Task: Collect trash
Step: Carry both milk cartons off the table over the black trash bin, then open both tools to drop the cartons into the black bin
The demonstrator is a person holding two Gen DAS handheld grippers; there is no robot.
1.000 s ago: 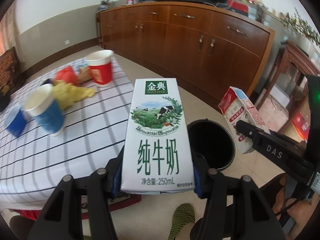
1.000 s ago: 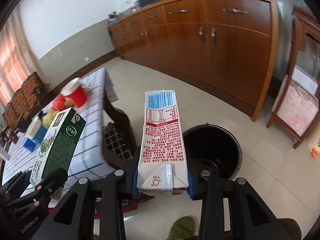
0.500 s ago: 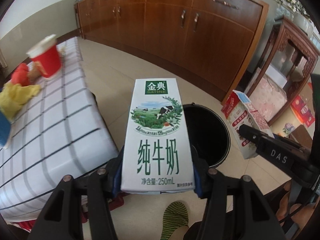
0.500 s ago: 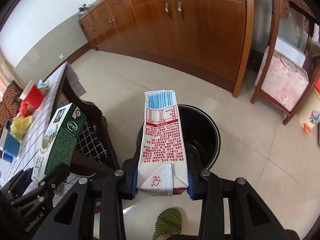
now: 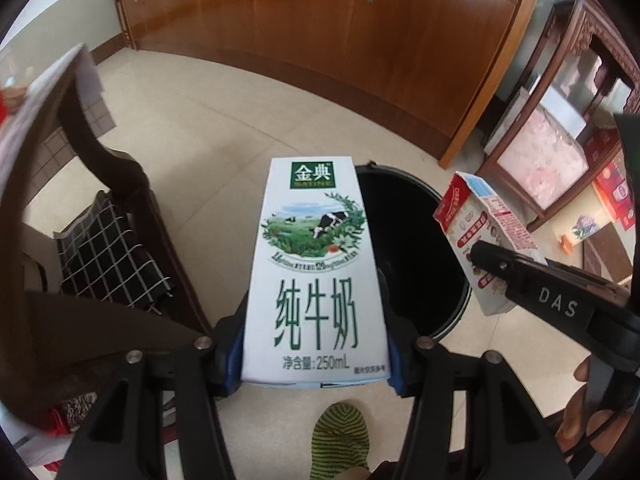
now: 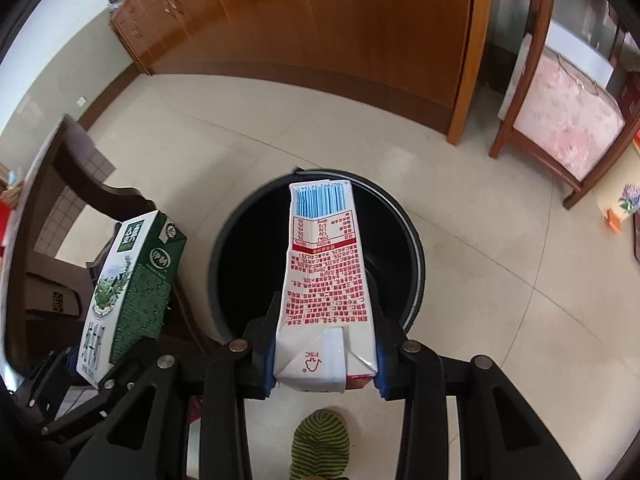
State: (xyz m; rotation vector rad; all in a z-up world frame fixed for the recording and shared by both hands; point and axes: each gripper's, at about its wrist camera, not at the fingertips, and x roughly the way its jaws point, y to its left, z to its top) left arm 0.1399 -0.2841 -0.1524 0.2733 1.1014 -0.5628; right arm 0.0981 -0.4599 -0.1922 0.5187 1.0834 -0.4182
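Left gripper [image 5: 316, 344] clamps a white-and-green milk carton [image 5: 316, 280]; right gripper [image 6: 326, 344] clamps a white-and-red drink carton [image 6: 326, 280]. Both cartons point at twelve o'clock over a round black plastic bin [image 6: 400, 220] on beige floor tiles [image 6: 500, 320]. Beyond, a brown wooden sideboard [image 6: 320, 20] lines the wall.

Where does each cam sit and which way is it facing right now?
Left wrist: on the left gripper, facing steeply down at the floor; jaws hold the green-and-white milk carton; striped-sock foot shows.
Right wrist: on the right gripper, facing down over the round black trash bin; jaws hold the red-and-white carton.
Shared: bin, both cartons, foot, wooden cabinets.
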